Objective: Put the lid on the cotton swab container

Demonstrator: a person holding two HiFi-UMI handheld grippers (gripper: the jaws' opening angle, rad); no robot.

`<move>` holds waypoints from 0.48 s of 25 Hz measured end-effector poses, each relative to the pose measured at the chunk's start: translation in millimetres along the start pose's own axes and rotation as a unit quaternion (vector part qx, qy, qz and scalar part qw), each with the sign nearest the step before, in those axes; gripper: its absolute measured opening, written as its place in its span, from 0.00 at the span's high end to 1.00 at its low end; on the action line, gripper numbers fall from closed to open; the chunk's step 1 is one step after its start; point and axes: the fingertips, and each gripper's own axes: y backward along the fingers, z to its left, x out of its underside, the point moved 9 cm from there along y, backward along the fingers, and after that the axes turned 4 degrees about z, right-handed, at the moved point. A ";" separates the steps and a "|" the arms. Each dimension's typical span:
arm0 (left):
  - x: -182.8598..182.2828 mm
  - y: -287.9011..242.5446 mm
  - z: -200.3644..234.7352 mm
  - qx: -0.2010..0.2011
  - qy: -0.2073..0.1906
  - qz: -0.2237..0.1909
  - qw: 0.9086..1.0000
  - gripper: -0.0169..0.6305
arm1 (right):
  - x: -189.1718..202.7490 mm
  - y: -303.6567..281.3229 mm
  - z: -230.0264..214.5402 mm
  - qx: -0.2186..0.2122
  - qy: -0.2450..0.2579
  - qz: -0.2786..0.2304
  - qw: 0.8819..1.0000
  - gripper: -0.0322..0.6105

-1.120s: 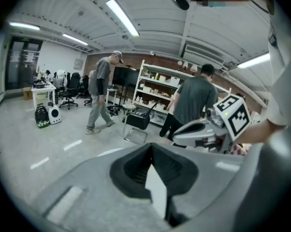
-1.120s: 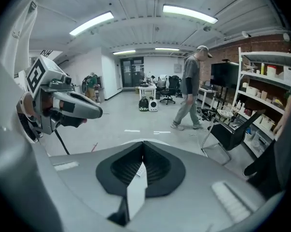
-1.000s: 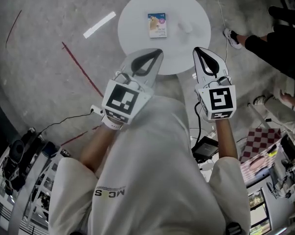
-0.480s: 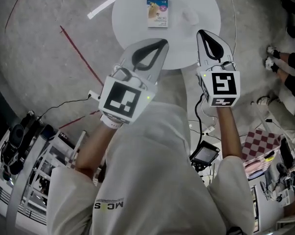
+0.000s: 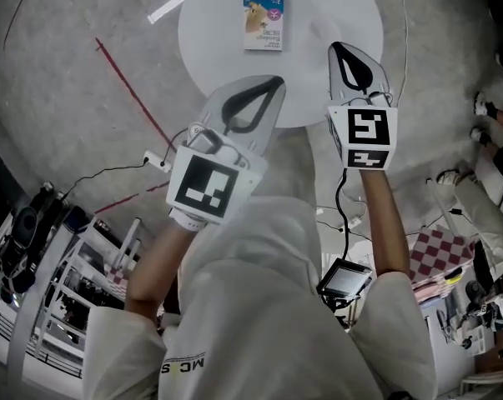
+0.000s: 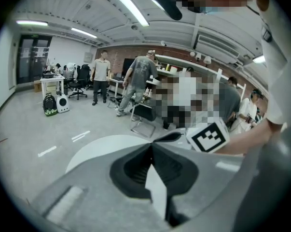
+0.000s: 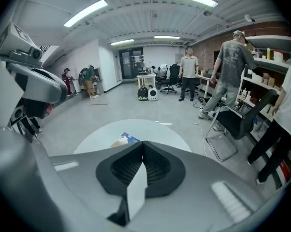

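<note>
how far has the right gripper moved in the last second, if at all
Yes, slightly: the right gripper has reached farther forward over the round table, its tips now nearer the blue box.

Smooth matt white table (image 5: pixel 226 32), printed paper box (image 5: pixel 264 23), rough speckled floor (image 5: pixel 76 115).

Round white table (image 5: pixel 226 65), upper centre of head view, standing on grey floor (image 5: pixel 67 98). One blue-and-white printed box (image 5: pixel 264 23) lies flat on it, towards the far side, slightly left of centre. Surface otherwise plain white.
</note>
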 end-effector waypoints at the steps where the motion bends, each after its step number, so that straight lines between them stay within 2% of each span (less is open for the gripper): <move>1: 2.0 -3.7 0.9 -0.002 -0.001 0.001 1.000 0.97 | 2.9 -5.8 -1.8 0.000 -0.001 0.004 1.000 0.95; 12: 5.7 -20.4 3.4 -0.012 -0.008 -0.002 1.000 0.97 | 29.8 -46.3 -13.5 0.015 -0.004 0.041 0.999 0.95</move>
